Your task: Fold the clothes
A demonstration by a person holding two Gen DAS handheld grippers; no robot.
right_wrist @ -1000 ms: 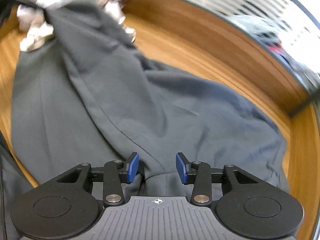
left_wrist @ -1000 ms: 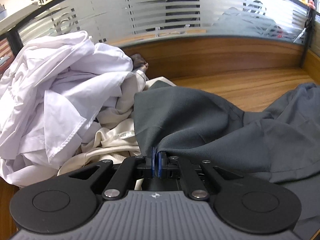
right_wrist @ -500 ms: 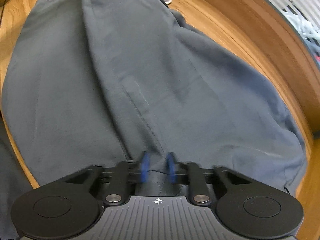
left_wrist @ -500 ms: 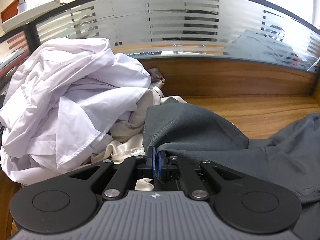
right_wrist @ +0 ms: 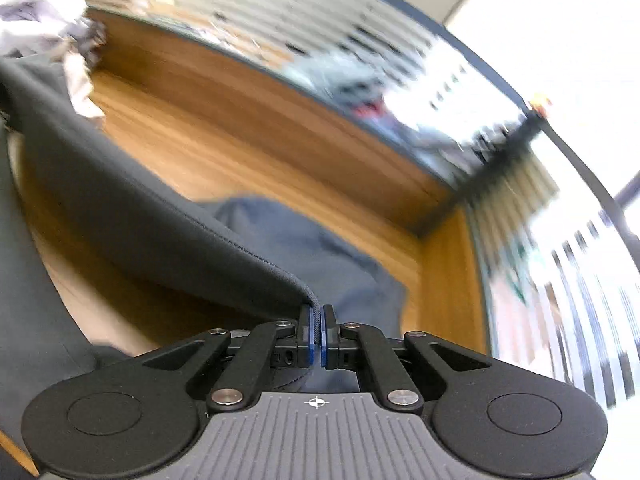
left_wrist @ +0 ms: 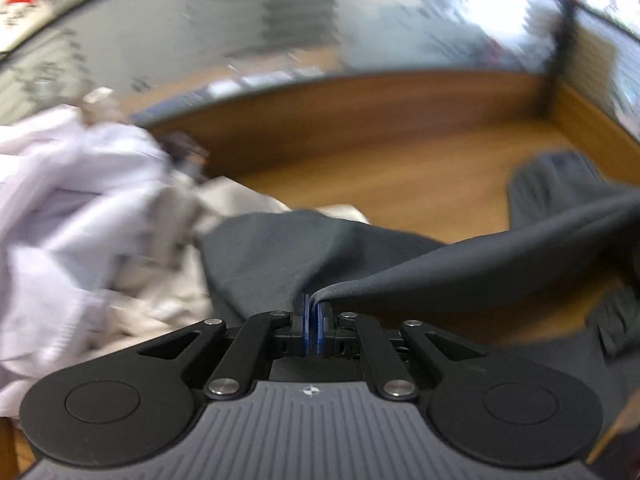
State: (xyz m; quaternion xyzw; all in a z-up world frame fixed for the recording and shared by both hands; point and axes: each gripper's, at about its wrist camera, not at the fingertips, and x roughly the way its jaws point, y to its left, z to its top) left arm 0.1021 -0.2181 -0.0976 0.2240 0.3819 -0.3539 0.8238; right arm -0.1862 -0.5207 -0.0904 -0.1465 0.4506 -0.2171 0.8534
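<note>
We are pinching the dark grey garment [left_wrist: 288, 256] in both tongs: the left tongs [left_wrist: 313, 322] are clamping a fold, the right tongs [right_wrist: 318, 334] its stitched hem. It is stretching taut above the tabletop [left_wrist: 400, 184], white clothes [left_wrist: 68, 200] blurring at left.

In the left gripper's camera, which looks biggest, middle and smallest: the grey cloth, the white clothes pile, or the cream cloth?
1. Grey cloth: biggest, spreading across the picture.
2. White clothes pile: nearly as big, though blurred and cut off by the edge, so the top two are unsure.
3. Cream cloth: smallest, mostly hidden.
</note>
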